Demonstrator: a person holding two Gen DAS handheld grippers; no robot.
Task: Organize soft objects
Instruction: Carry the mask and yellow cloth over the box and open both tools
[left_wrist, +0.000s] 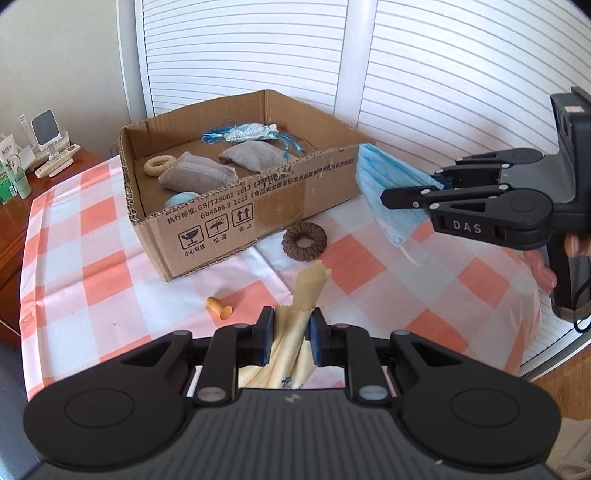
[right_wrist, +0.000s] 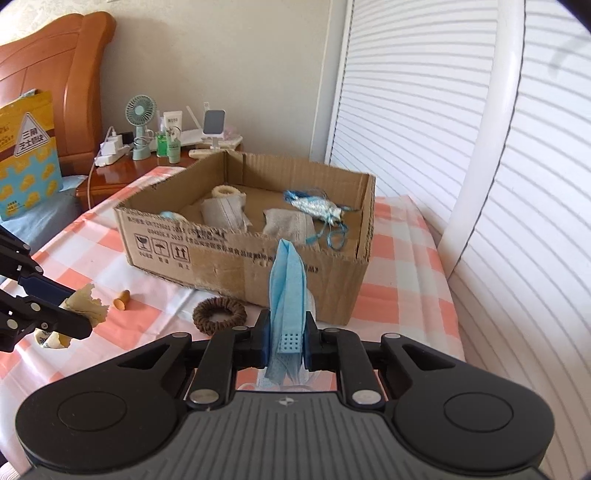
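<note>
My left gripper (left_wrist: 290, 332) is shut on a cream cloth (left_wrist: 295, 328) and holds it above the checked tablecloth, in front of the cardboard box (left_wrist: 236, 221). It shows at the left of the right wrist view (right_wrist: 79, 317). My right gripper (right_wrist: 286, 338) is shut on a blue face mask (right_wrist: 288, 291), held above the table by the box's near right corner; the mask (left_wrist: 388, 184) hangs from it in the left wrist view. The box (right_wrist: 229, 258) holds two grey pouches (left_wrist: 199, 175), a cream ring, a blue tasselled sachet (left_wrist: 247, 133) and a light blue item.
A brown braided ring (left_wrist: 304, 240) and a small orange plug (left_wrist: 220, 308) lie on the cloth in front of the box. A wooden nightstand (right_wrist: 122, 173) with a fan, bottles and chargers stands at the back left. White slatted doors lie behind and to the right.
</note>
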